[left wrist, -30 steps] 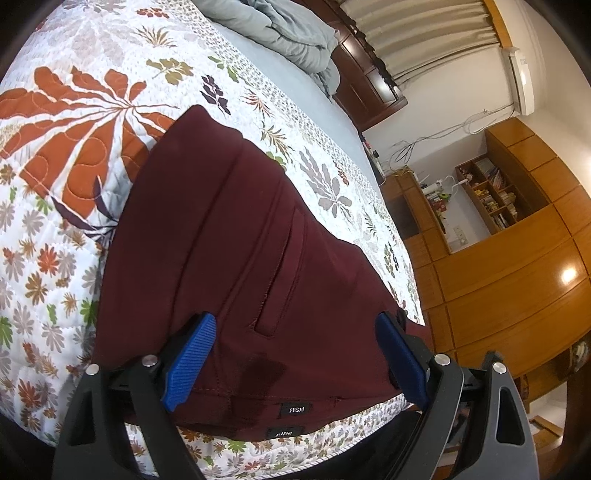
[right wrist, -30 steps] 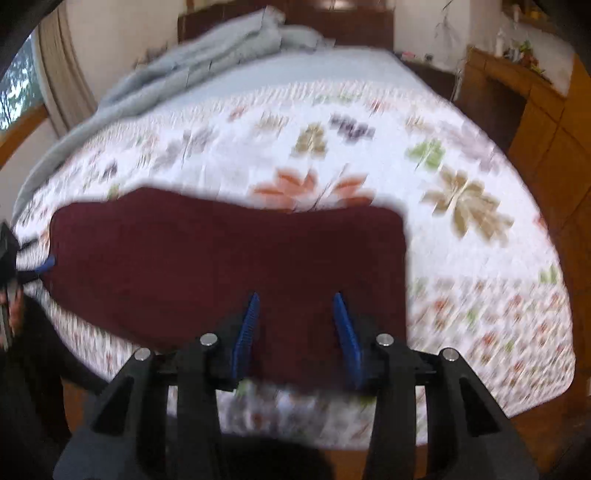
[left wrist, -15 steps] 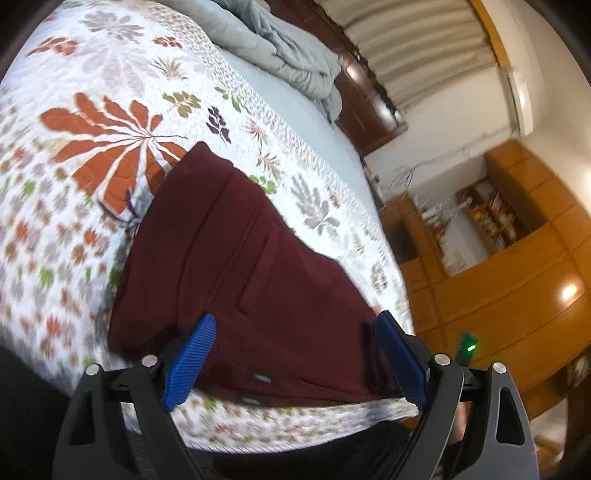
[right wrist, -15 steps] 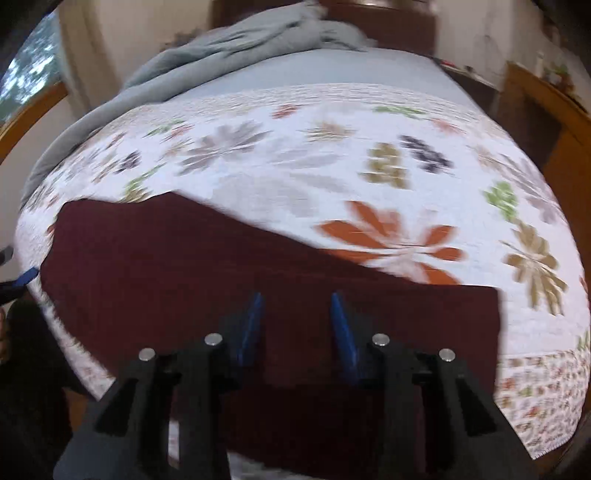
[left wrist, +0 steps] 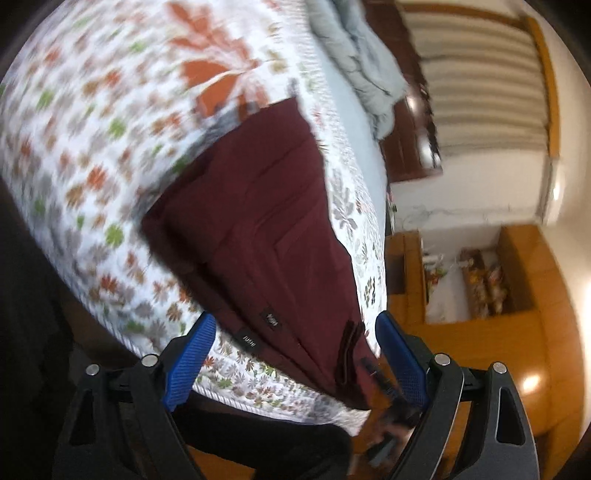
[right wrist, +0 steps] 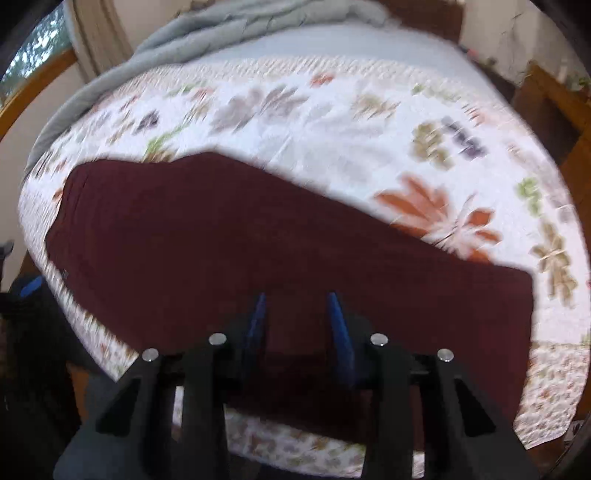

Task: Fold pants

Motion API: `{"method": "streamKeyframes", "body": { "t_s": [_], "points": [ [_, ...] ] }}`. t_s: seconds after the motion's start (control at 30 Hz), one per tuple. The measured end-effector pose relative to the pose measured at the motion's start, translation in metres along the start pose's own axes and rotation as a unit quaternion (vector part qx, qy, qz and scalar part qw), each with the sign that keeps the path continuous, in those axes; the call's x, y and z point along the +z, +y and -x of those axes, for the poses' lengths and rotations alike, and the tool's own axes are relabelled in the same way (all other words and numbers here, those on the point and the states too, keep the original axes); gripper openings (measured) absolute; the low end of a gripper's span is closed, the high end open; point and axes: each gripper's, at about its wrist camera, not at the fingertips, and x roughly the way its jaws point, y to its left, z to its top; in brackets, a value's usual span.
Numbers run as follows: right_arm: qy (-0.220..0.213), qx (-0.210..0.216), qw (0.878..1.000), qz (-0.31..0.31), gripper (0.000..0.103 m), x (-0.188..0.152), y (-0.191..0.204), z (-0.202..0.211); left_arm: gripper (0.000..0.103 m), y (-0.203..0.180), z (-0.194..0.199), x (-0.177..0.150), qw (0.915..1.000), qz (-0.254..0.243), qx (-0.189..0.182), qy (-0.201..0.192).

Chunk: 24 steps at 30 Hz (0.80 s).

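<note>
Hovering with its blue-padded jaws spread wide and gripping nothing, the left gripper (left wrist: pixel 295 354) frames the labelled waistband end of the maroon fabric pants (left wrist: pixel 258 221), which lie flat along the near edge of a white leaf-patterned quilt (left wrist: pixel 92 147) on the bed. Over the middle of the same pants (right wrist: pixel 258 240), the right gripper (right wrist: pixel 297 321) points steeply down, jaws partly apart; whether they pinch cloth is unclear. A grey blanket (right wrist: pixel 221 26) lies rumpled beyond.
</note>
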Motion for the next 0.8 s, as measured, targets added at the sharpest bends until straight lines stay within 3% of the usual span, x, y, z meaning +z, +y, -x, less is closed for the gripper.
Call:
{"method": "streamKeyframes", "body": {
  "t_s": [0.1, 0.13, 0.23, 0.3, 0.4, 0.5, 0.8],
  "points": [
    [0.020, 0.015, 0.999, 0.033, 0.038, 0.000, 0.026, -0.018, 0.088, 0.012, -0.001, 0.002, 0.9993, 0.036, -0.004, -0.005],
    [0.023, 0.017, 0.999, 0.046, 0.046, 0.003, 0.034, -0.019, 0.088, 0.015, 0.001, 0.003, 0.9990, 0.043, 0.001, -0.011],
    [0.009, 0.039, 0.997, 0.070, 0.046, 0.027, 0.057, -0.005, 0.089, 0.023, 0.003, 0.010, 0.9977, 0.061, 0.017, -0.026],
    [0.007, 0.078, 0.992, 0.096, 0.048, 0.053, 0.078, 0.002, 0.089, 0.025, 0.001, 0.013, 0.9966, 0.069, 0.031, -0.034],
    [0.039, 0.175, 0.976, 0.124, 0.061, 0.097, 0.114, -0.002, 0.089, 0.034, -0.007, 0.017, 0.9940, 0.089, 0.047, -0.041],
    [0.080, 0.241, 0.955, 0.150, 0.071, 0.137, 0.147, -0.016, 0.092, 0.044, -0.013, 0.021, 0.9902, 0.120, 0.050, -0.050],
    [0.179, 0.288, 0.907, 0.249, 0.075, 0.229, 0.245, -0.078, 0.094, 0.023, -0.030, 0.026, 0.9906, 0.099, 0.067, -0.067]
  ]
}}
